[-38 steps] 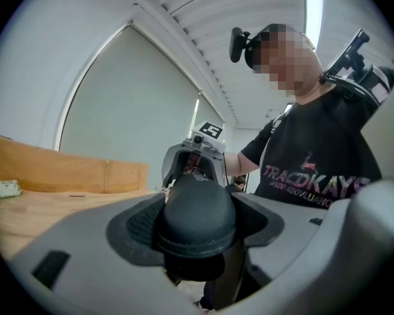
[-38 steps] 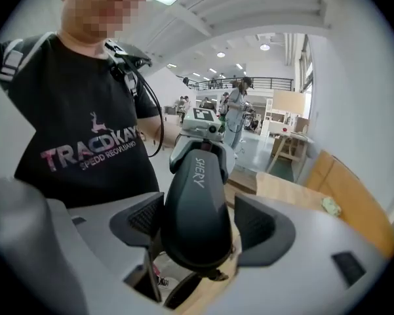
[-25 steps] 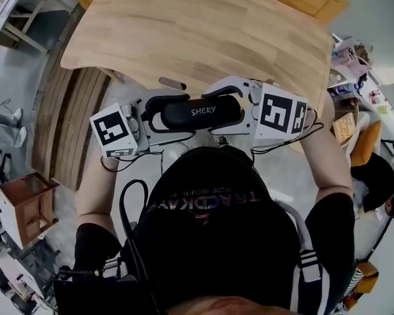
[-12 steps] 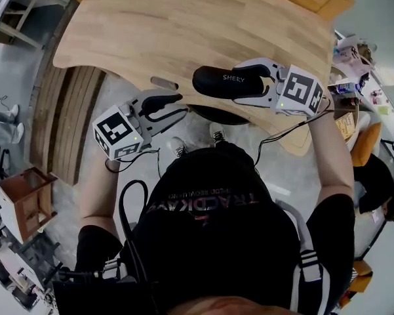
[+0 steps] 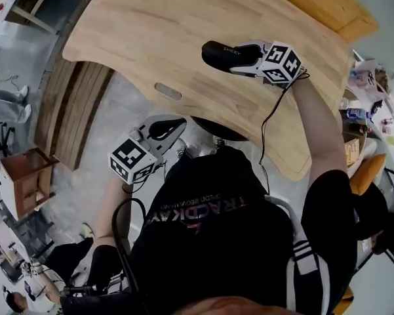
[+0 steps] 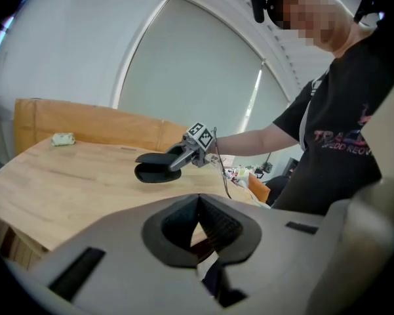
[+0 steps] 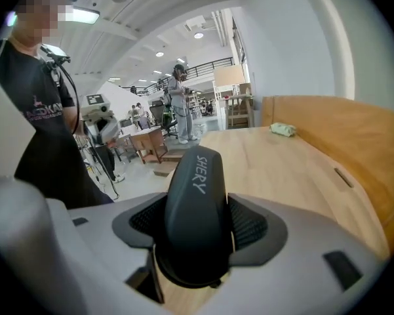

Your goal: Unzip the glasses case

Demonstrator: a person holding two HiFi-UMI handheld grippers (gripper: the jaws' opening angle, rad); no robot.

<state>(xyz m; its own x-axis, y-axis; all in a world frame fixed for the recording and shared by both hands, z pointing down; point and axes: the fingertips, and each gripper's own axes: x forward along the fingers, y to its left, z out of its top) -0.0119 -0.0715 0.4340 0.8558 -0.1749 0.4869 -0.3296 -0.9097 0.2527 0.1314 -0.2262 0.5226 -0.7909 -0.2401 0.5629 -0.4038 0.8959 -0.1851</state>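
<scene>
The black glasses case [image 5: 224,53], with white lettering on it, hangs just above the wooden table [image 5: 151,38] at the far right. My right gripper [image 5: 235,58] is shut on one end of it; in the right gripper view the case [image 7: 195,202] fills the gap between the pads. My left gripper [image 5: 168,128] is off the table's near edge, close to the person's body, well apart from the case. Its jaws have just been closing and now stand shut with nothing between them [image 6: 200,225]. The left gripper view shows the case [image 6: 157,167] far off in the other gripper.
A small green object [image 7: 283,130] lies far back on the table. A slot [image 5: 167,92] is cut near the table's front edge. A black chair base [image 5: 217,130] sits under that edge. A wooden stool [image 5: 23,189] stands on the floor at left. People stand in the background.
The left gripper let go of the case, dropped toward the body and closed. The right gripper carried the case up and right, out over the table.
</scene>
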